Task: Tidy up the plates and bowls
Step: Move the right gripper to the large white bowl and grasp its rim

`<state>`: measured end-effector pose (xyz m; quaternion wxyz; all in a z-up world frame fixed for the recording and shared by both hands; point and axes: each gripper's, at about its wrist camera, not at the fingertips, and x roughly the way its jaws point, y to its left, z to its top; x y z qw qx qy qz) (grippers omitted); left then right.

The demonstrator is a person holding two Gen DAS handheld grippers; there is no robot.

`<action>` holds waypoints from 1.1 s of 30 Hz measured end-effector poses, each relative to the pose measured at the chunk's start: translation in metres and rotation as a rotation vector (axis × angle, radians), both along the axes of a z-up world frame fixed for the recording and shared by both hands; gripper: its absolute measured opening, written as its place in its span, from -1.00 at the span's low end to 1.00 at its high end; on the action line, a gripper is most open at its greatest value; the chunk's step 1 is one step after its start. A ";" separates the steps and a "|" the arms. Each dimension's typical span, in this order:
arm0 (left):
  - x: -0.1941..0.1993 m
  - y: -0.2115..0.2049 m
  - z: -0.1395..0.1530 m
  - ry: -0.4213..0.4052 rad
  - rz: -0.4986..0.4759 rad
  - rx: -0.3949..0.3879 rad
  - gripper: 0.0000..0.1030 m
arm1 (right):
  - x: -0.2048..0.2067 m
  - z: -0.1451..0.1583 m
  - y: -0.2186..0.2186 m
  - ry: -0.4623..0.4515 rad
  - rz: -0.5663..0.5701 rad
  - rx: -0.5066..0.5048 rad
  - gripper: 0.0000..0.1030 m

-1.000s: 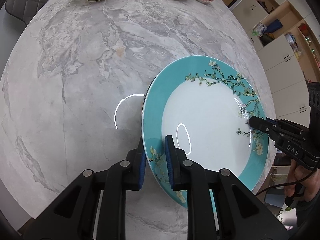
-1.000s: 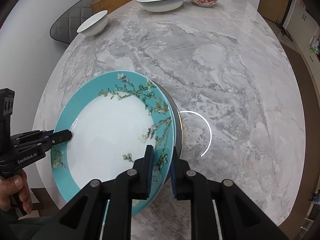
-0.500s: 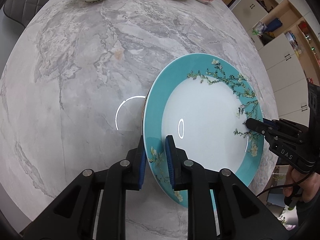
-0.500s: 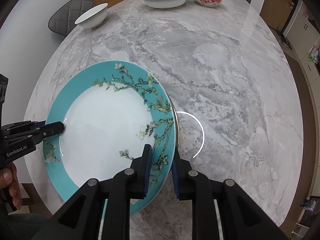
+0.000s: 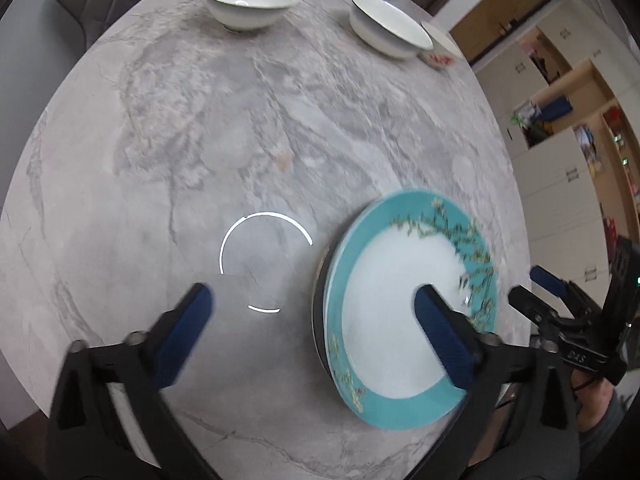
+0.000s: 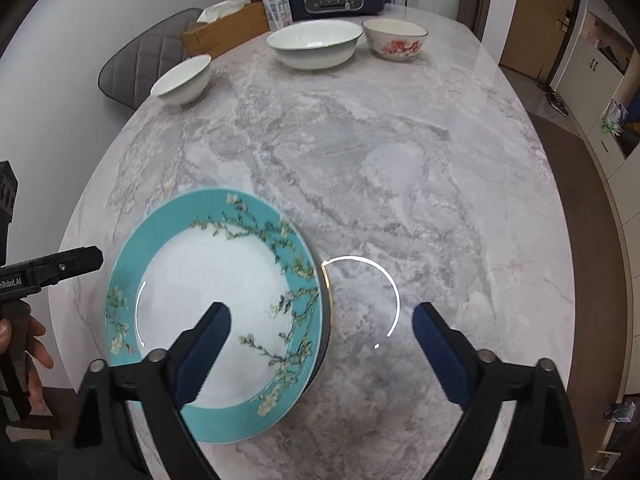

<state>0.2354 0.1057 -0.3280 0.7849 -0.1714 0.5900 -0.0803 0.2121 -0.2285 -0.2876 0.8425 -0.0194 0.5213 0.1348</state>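
We see the round teal blossom-patterned plate [image 6: 216,312] lying stacked on the grey marble tabletop [image 6: 380,168]. Our left hand-held gripper [image 5: 312,300] and right hand-held gripper [image 6: 320,316] have just been opening; both gape wide above the plate's edges, gripping nothing.

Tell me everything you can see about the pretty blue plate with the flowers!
The plate is round, with a wide turquoise rim painted with blossoming branches and a plain white middle. It looks like glossy ceramic. It lies flat, face up, near the close edge of the grey marble table, on top of another, darker dish whose edge peeks out underneath. Neither hand-held gripper holds it: both have just opened wide, their pads clear of it.
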 end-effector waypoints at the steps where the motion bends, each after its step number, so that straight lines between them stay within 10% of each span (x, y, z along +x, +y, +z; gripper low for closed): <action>1: 0.007 0.004 0.006 -0.016 0.003 -0.008 0.99 | 0.005 0.006 -0.004 -0.008 -0.001 0.011 1.00; 11: 0.141 -0.009 0.070 -0.218 -0.008 0.001 0.99 | 0.137 0.053 -0.009 0.001 0.005 0.030 1.00; 22: 0.340 -0.052 0.026 -0.120 0.032 0.054 0.99 | 0.332 0.029 -0.009 0.106 -0.143 0.215 0.79; 33: 0.412 -0.062 -0.038 -0.033 0.042 0.127 0.98 | 0.388 -0.023 0.005 0.173 -0.149 0.252 0.56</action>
